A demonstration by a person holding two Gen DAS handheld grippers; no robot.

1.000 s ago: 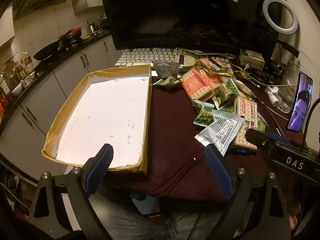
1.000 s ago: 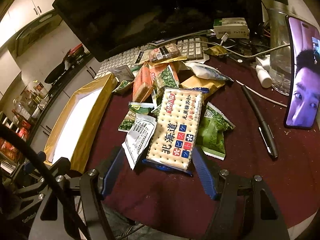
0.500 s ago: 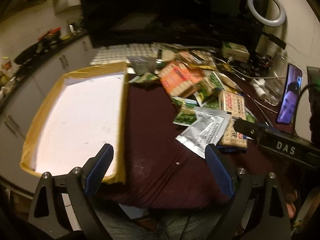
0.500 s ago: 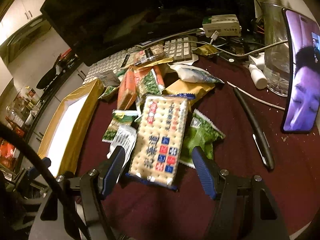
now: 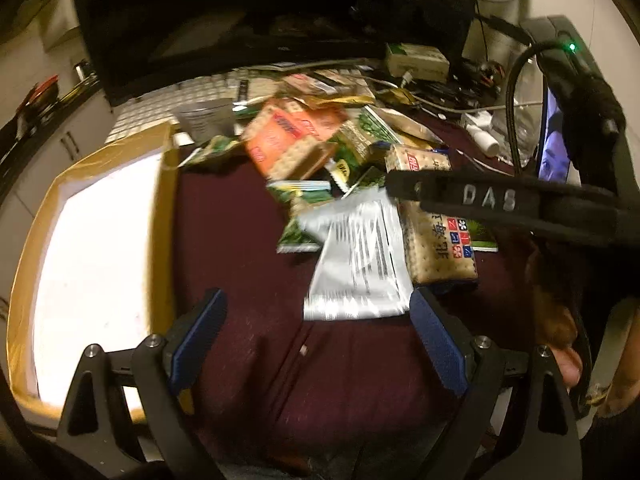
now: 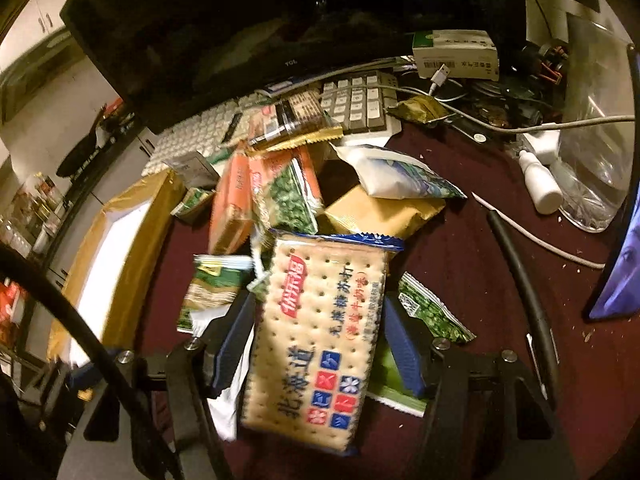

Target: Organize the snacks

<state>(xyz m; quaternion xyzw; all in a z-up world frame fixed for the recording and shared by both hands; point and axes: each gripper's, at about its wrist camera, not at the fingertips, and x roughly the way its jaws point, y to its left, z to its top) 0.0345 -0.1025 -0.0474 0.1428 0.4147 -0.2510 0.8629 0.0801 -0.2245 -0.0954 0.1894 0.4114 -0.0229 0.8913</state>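
Observation:
A heap of snack packets lies on the maroon cloth (image 5: 240, 248). My right gripper (image 6: 318, 304) straddles a large cracker pack (image 6: 320, 320) with blue and red squares. Its jaws are closing, and the blue pads stand right at the pack's long edges. Green pea packets (image 6: 432, 312) lie under and beside the pack. My left gripper (image 5: 316, 300) is open over bare cloth. A silver packet (image 5: 360, 256) lies just beyond its right finger. The shallow cardboard box (image 5: 166, 220) with a white floor sits to the left. An orange cracker pack (image 5: 288, 136) tops the heap behind.
A dark monitor (image 6: 248, 20) and white keyboard (image 6: 352, 104) stand behind the heap. At the right are a propped phone (image 6: 620, 272), a black pen (image 6: 524, 272), a small white bottle (image 6: 540, 180), a clear plastic container (image 6: 592, 160) and cables. A kitchen counter lies beyond the box.
Both grippers moved forward and down toward the snacks. The right jaws narrowed around the cracker pack. The left view swung right, from the box toward the silver packet.

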